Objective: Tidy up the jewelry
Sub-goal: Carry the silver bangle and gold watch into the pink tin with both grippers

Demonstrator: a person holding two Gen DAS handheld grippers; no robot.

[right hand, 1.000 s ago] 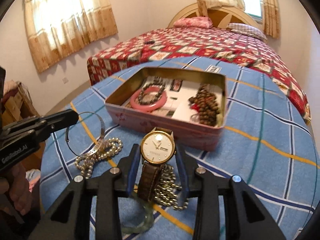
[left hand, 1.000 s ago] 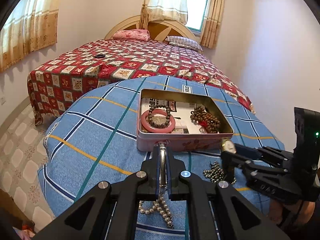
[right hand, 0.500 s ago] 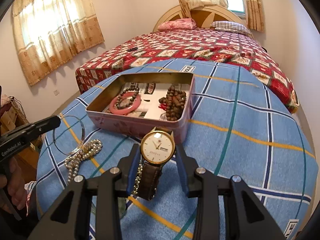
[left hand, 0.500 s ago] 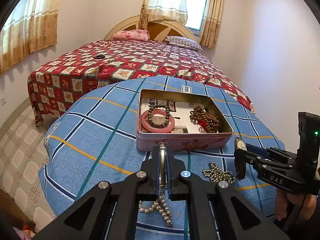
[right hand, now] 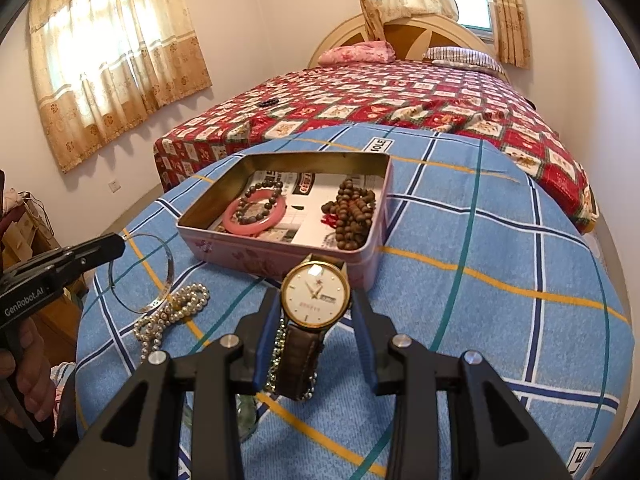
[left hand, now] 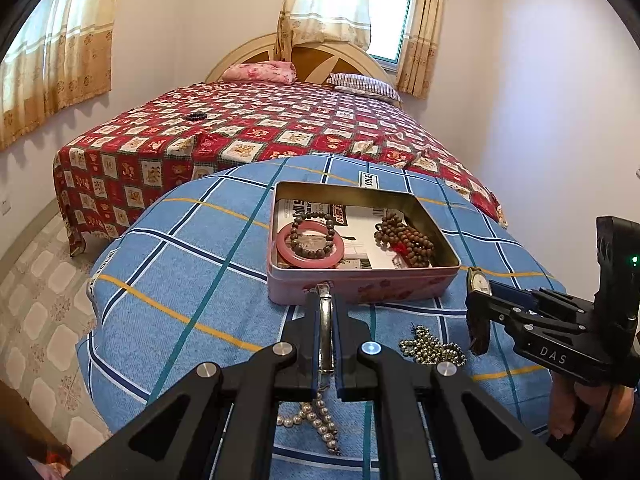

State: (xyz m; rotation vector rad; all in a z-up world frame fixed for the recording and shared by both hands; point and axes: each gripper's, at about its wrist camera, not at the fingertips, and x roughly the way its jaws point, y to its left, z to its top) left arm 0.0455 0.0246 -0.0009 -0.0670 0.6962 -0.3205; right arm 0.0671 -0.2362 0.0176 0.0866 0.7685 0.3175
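An open pink tin box [left hand: 360, 286] [right hand: 280, 258] stands on the blue checked cloth. It holds a pink bangle [left hand: 310, 242] [right hand: 256, 216] with a dark bead bracelet on it, and brown wooden beads [left hand: 404, 240] [right hand: 354, 214]. My left gripper [left hand: 326, 308] is shut on a thin silver bangle [right hand: 140, 272], held just before the box's near wall. My right gripper [right hand: 316, 308] [left hand: 476, 300] is shut on a gold wristwatch [right hand: 315, 294] [left hand: 477, 283] with a brown strap, held above the cloth at the box's near right corner.
A pearl necklace [left hand: 316, 420] [right hand: 172, 312] and a metal bead chain [left hand: 430, 346] lie on the cloth in front of the box. A green bangle [right hand: 246, 412] shows under my right gripper. A bed with a red quilt [left hand: 260, 128] stands behind the table.
My right gripper has swung the watch out to the right of the box, then back toward its near right corner. My left gripper has stayed put with the silver bangle.
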